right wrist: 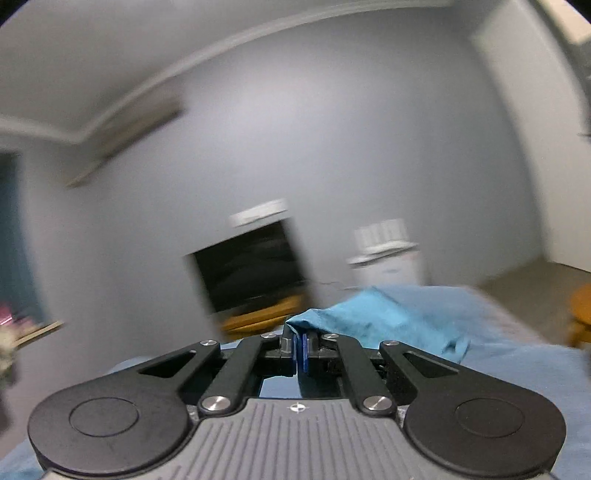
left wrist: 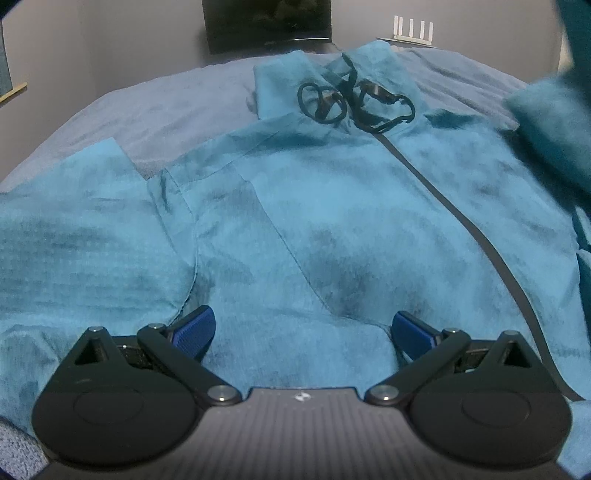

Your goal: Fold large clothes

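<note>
Teal fabric, left wrist view: a teal jacket (left wrist: pixel 314 206) lies spread front-up over a grey-blue bedspread (left wrist: pixel 155 110), filling most of the frame
Zip: a dark zip line (left wrist: pixel 458 214) runs from the collar down toward the lower right of the garment
Collar: raised at the far end of the jacket, with a black drawcord (left wrist: pixel 354 103) looped loosely across it
Sleeve: one sleeve (left wrist: pixel 74 229) extends to the left, lying flat on the bedspread
Raised fabric: a blurred fold of the same teal cloth (left wrist: pixel 550 122) hangs at the right edge, above the jacket body
Left gripper (left wrist: pixel 303 332): jaws spread wide, blue pads (left wrist: pixel 195 328) apart, angled down just above the lower part of the jacket; nothing lies between the pads
Background, left wrist view: a dark screen (left wrist: pixel 269 22) against a pale wall (left wrist: pixel 110 40), and a white router (left wrist: pixel 412 31) to its right
Right gripper (right wrist: pixel 300 350), right wrist view: jaws pressed together, pinching an edge of the teal jacket (right wrist: pixel 373 321); the cloth trails from the fingertips to the right, lifted clear of the bedspread (right wrist: pixel 517 362)
Image quality: heavily motion-blurred
Background, right wrist view: the dark screen (right wrist: pixel 251 266) on a yellow-brown stand (right wrist: pixel 258 317), the pale wall (right wrist: pixel 332 129) and ceiling (right wrist: pixel 110 48) filling the upper frame
</note>
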A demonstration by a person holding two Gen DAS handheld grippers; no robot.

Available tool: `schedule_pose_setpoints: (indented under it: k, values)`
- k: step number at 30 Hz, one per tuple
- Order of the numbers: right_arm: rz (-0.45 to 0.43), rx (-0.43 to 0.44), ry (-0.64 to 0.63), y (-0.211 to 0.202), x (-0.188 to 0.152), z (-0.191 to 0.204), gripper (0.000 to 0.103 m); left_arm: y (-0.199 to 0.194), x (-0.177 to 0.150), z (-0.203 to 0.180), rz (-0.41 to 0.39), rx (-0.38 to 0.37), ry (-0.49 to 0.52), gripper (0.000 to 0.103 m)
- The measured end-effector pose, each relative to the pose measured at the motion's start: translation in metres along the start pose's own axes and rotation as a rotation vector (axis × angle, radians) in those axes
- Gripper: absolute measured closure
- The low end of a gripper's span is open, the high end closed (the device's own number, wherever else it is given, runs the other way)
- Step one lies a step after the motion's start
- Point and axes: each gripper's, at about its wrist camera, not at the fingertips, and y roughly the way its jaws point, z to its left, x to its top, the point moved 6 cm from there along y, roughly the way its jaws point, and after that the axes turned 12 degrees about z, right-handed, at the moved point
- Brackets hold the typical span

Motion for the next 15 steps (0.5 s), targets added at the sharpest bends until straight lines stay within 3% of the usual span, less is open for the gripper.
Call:
schedule_pose_setpoints:
  k: [6,10,14,15]
  values:
    - [0.167,0.221,-0.119,0.044,-0.043,0.133,0.099,0.012,-0.005,0.005,0.059,-0.015,-0.018,0.0]
    - [0.332,0.267,-0.187,0.077,-0.115,0.197,0.097,-0.004,-0.003,0.018,-0.035,-0.068,-0.1,0.0]
    - [0.489,0.306,-0.225,0.088,-0.178,0.223,0.074,-0.033,-0.001,0.042,-0.193,-0.181,-0.232,0.0]
    - [0.5,0.323,-0.228,0.077,-0.188,0.23,0.059,-0.036,0.0,0.046,-0.211,-0.203,-0.25,0.0]
